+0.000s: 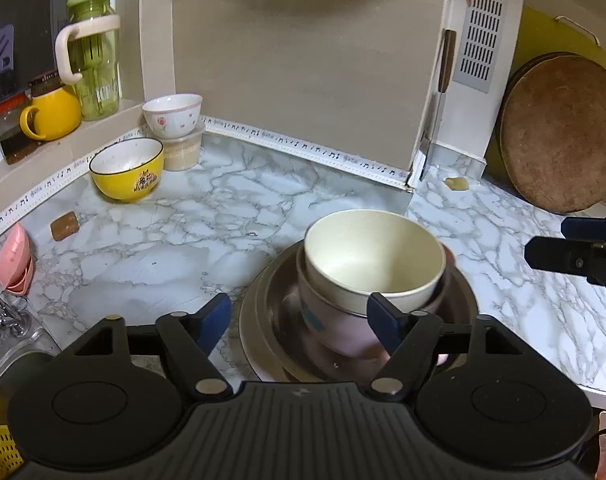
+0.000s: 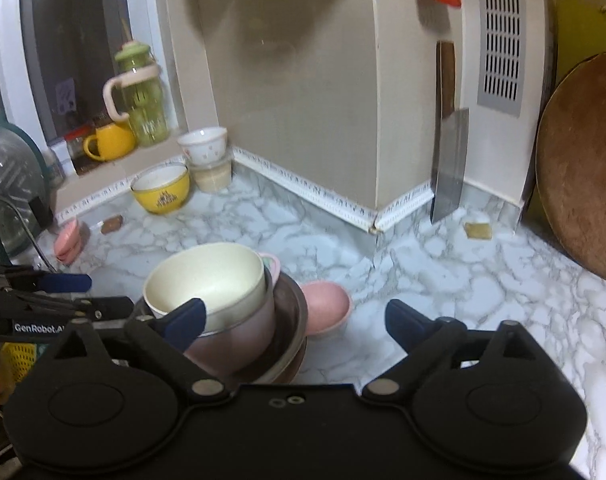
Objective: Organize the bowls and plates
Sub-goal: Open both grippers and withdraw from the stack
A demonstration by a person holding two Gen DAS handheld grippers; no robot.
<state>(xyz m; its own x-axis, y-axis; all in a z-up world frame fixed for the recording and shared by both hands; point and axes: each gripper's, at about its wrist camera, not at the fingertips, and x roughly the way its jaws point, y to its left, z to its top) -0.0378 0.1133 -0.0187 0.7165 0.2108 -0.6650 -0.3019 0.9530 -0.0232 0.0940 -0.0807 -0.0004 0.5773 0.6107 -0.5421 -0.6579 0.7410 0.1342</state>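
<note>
Cream bowl (image 1: pixel 373 256) sits mouth-up, tilted, in stack.

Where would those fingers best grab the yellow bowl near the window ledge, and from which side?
Probably the rim of the yellow bowl, from above. It stands upright and open on the marble counter, and its rounded wall would likely slip between flat fingers. One finger inside and one outside suits the thin rim. The counter-facing side looks freest, since the stacked flowered bowl sits close on its far right.
</note>
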